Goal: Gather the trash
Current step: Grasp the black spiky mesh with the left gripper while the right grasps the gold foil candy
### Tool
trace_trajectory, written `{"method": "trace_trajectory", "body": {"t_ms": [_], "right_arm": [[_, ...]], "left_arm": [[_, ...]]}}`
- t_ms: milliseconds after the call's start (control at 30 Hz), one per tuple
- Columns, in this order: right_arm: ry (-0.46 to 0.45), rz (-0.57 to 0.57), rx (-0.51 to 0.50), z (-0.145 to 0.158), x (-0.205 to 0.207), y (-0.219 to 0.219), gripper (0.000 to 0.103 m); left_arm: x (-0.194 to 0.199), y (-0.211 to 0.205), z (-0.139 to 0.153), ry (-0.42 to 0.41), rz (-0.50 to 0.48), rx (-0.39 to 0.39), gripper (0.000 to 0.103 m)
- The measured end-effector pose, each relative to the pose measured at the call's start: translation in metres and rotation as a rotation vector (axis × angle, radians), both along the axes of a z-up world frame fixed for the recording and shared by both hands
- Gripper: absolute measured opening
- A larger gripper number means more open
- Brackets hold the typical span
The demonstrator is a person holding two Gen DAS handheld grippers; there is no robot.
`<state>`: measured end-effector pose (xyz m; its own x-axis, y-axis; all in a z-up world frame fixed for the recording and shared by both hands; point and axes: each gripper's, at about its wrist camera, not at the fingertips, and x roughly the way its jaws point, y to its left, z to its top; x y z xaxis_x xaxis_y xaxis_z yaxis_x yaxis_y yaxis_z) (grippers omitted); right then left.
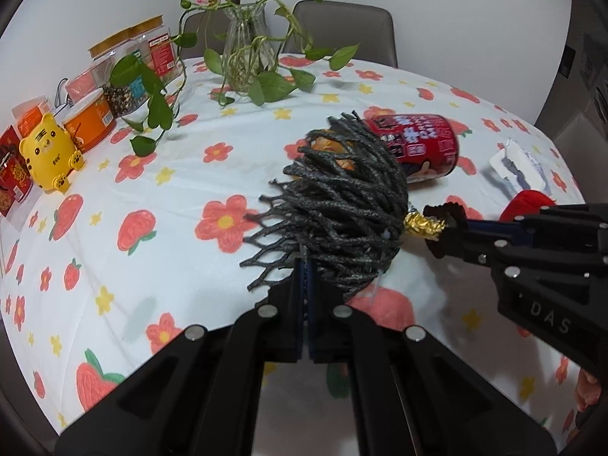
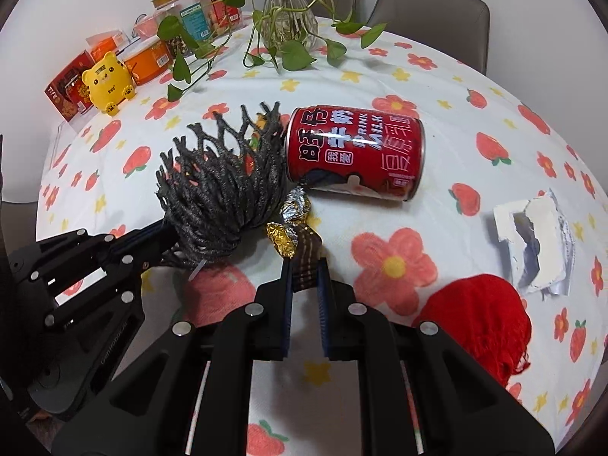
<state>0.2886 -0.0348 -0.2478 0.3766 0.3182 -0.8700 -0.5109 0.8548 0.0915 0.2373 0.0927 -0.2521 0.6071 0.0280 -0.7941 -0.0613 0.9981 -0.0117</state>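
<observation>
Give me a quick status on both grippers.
Left gripper shut on grey net bag. Right gripper shut on foil wrapper. Red can lying close behind.

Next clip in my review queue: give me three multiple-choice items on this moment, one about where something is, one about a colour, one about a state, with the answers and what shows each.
1. Where does the torn white paper packet lie relative to the red milk drink can, seen from the right wrist?
A. To the can's left, by the yellow tiger figurine
B. To the can's right, on the floral tablecloth
C. Inside the glass vase

2. What colour is the net bag pinched by the left claw?
A. Dark grey
B. Bright yellow
C. White

3. How is the red can standing?
A. Upright
B. On its side
C. Lifted by the right claw

Answers:
1 B: the packet sits towards the right edge, on the cloth.
2 A: its cords are charcoal grey.
3 B: its printed side faces up, and the right claw grips a crumpled gold-and-brown foil wrapper instead.
</observation>
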Motion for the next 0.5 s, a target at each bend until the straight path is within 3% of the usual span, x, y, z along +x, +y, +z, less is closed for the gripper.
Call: {"method": "trace_trajectory", "body": {"t_ms": [500], "right_arm": [[-0.03,-0.031,0.055,0.042,-0.042,-0.035,0.011]], "left_arm": [[-0.048,-0.003,0.045,-0.068,-0.011,-0.011,0.002]]}}
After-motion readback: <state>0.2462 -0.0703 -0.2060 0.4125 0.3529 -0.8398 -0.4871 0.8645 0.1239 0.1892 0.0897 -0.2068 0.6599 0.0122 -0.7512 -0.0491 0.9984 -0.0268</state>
